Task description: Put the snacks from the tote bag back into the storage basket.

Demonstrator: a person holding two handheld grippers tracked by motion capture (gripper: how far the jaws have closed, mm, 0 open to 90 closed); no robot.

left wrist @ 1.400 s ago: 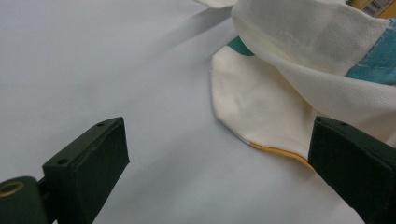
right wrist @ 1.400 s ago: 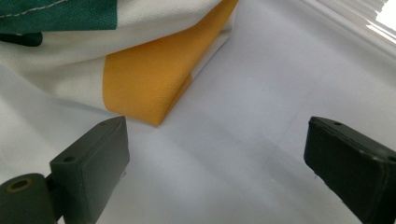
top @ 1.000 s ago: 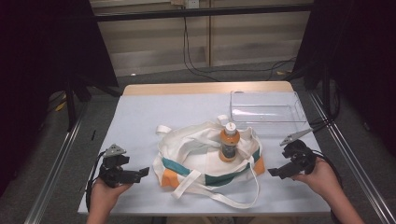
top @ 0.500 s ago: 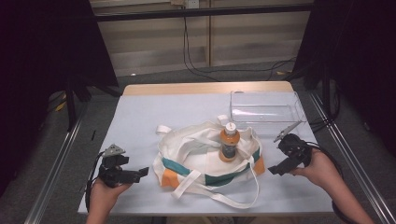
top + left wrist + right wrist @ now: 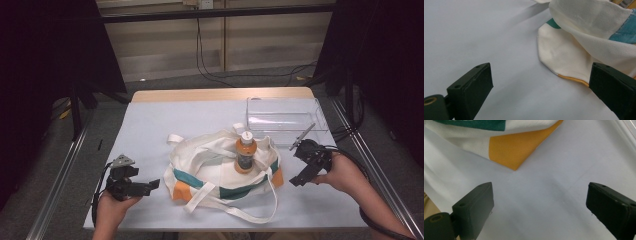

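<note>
Bag cropped, label unreadable

The cloth bag (image 5: 584, 45) runs off the top and right edges in the left gripper view; in the right gripper view just its orange corner (image 5: 519, 150) pokes in from the top. The bottle (image 5: 245, 152) label is too small to read, its base sunk in folds.

Left hand (image 5: 111, 205) sits down at about 7 o'clock from where I'm watching, black two-jaw left gripper (image 5: 150, 186) lying level, jaws spread wide, pointing toward 3. Right hand (image 5: 342, 172) is over at 4 o'clock, black two-jaw right gripper (image 5: 296, 181) tipped downward toward 8, jaws wide apart too.
</note>
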